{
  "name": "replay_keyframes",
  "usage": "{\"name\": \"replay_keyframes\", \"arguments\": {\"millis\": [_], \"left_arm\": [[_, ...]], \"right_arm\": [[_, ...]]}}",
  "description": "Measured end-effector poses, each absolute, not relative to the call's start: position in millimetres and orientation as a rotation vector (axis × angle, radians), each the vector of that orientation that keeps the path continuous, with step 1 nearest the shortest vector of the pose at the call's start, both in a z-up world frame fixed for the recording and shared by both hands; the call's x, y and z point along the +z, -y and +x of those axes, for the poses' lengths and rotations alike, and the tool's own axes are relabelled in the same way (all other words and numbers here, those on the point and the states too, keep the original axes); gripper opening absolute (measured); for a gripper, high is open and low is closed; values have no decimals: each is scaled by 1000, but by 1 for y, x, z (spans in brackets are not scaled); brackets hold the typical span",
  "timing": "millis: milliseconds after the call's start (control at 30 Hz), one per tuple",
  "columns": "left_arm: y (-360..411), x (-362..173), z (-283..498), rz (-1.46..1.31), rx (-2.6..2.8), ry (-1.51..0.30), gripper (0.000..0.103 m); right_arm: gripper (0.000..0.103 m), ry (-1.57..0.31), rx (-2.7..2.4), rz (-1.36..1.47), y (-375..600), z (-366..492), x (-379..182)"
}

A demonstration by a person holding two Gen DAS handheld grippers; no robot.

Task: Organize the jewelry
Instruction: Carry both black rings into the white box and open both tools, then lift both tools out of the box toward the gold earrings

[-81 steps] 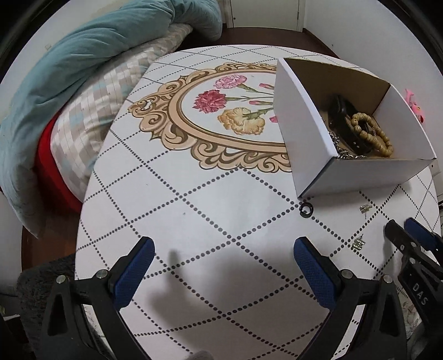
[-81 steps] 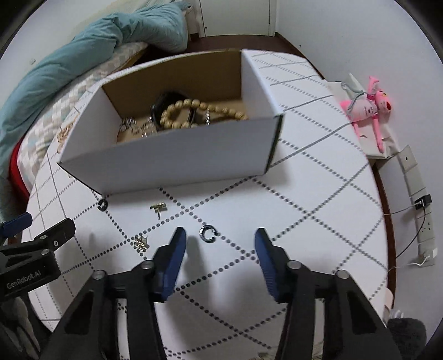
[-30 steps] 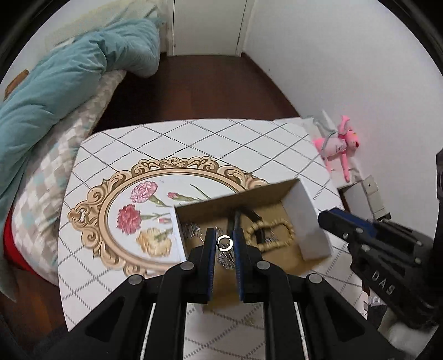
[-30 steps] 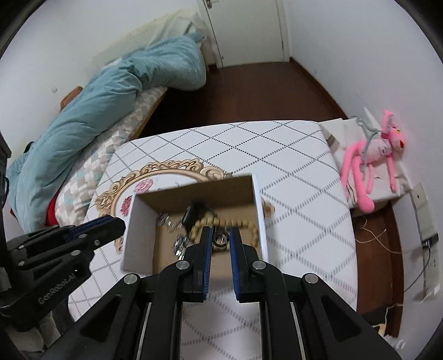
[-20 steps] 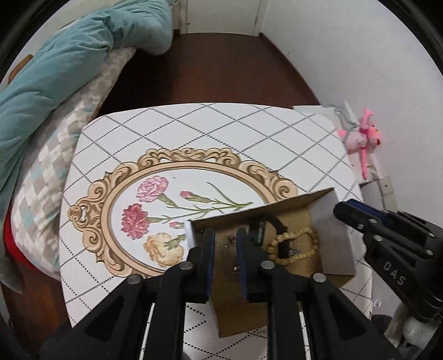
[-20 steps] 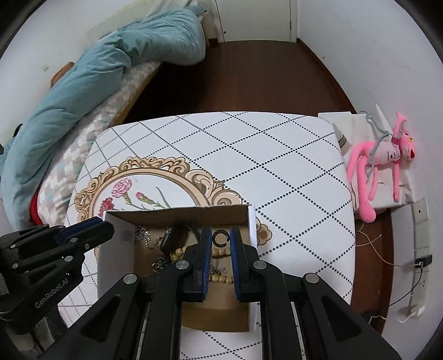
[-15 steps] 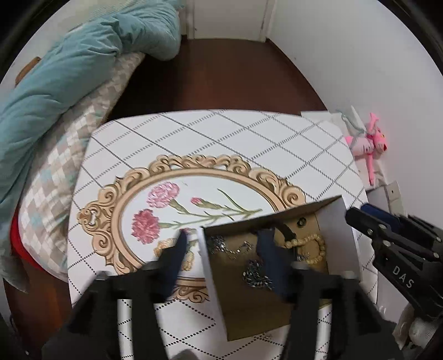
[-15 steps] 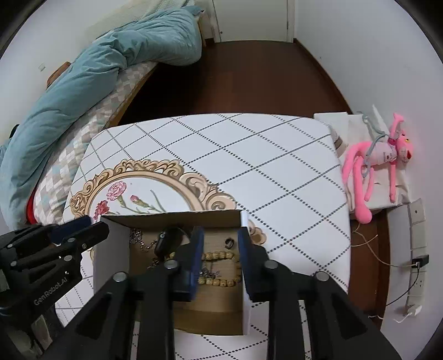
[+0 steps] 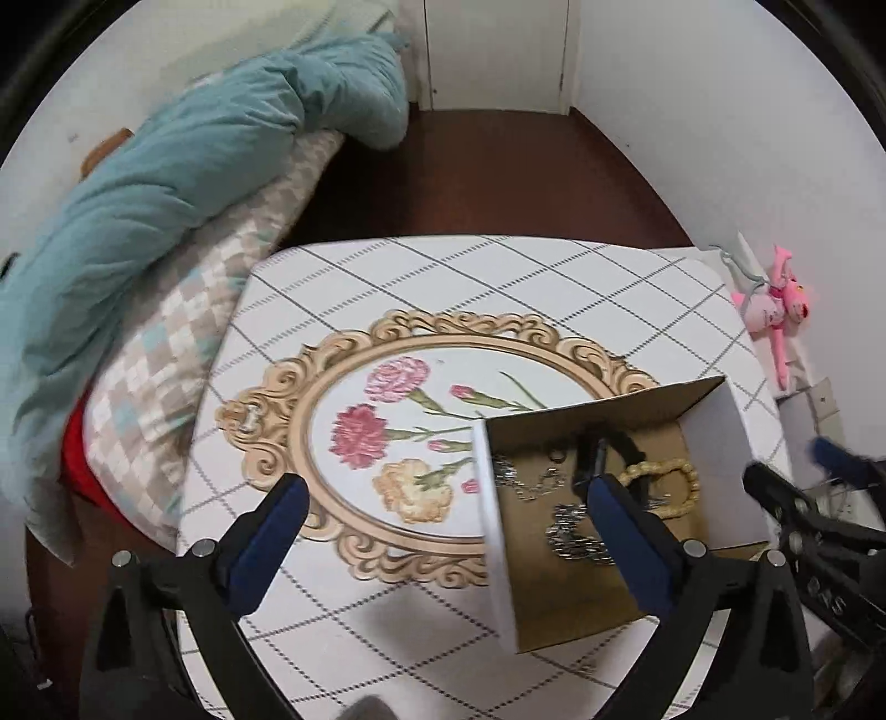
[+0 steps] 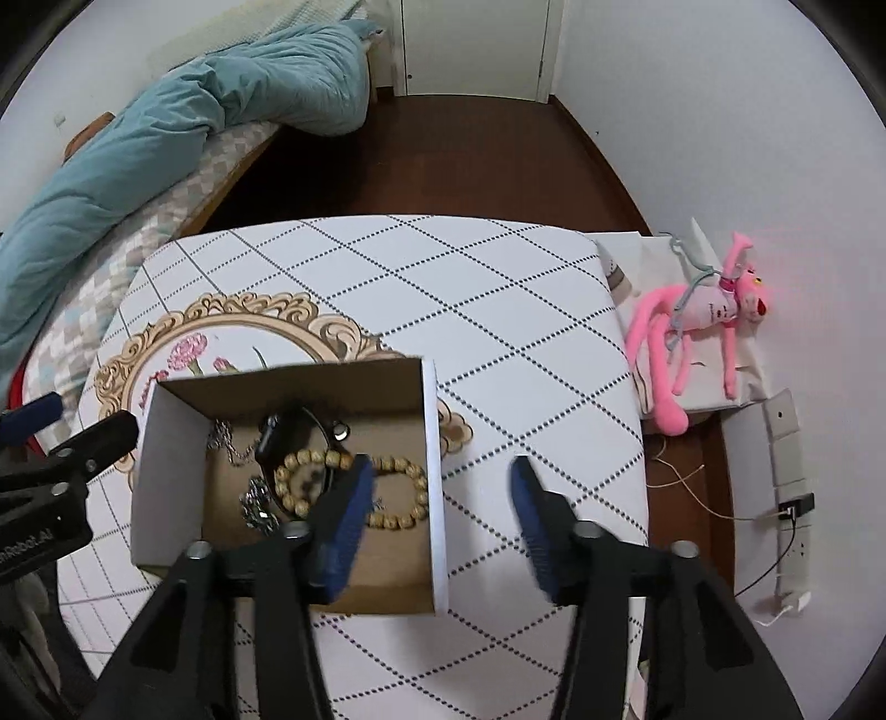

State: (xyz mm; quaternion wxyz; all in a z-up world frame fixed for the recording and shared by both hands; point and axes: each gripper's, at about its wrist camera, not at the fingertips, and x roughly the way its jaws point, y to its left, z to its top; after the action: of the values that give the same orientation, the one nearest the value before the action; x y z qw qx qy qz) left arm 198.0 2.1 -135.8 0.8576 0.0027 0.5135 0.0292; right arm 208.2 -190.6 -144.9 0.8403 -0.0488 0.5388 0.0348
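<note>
Both rings have dropped from the left tongs [image 9: 443, 531] and right tongs [image 10: 440, 498], whose jaws are opening with nothing between them above the cardboard box [image 10: 166, 443] on the desk [image 10: 498, 310], where a bead bracelet [image 10: 410, 498] and chains [image 9: 576, 537] lie.

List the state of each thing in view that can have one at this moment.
Left gripper: jaws opening, nothing between them.
Right gripper: jaws opening, nothing held.
Cardboard box: open-topped, upright on the table.
Bead bracelet: lying in the box.
Silver chain: loose in the box.
Door: shut.
</note>
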Motion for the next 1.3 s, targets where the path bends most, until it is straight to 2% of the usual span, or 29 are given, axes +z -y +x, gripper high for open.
{"name": "replay_keyframes", "arguments": {"millis": [33, 67, 633, 800, 967, 1067, 1133, 1300], "left_arm": [[-2, -135, 195, 11, 69, -1070, 103], [-3, -135, 193, 9, 72, -1064, 103], [-14, -94, 143, -29, 87, -984, 103], [-21, -130, 114, -1, 111, -1053, 103], [-32, -197, 100, -18, 126, -1228, 103], [-38, -222, 97, -41, 129, -1294, 103], [-42, -234, 96, -59, 130, -1324, 103], [-50, -245, 94, -113, 123, -1345, 103]], "right_arm": [[97, -1135, 67, -114, 190, 205, -145], [102, -1131, 65, -119, 189, 203, -144], [103, -1014, 29, -60, 190, 141, -94], [103, -1066, 50, -30, 184, 115, -123], [103, -1123, 93, -15, 174, 105, -166], [91, -1146, 127, -13, 161, 103, -189], [79, -1152, 149, -15, 152, 103, -199], [64, -1161, 196, -29, 133, 106, -216]]}}
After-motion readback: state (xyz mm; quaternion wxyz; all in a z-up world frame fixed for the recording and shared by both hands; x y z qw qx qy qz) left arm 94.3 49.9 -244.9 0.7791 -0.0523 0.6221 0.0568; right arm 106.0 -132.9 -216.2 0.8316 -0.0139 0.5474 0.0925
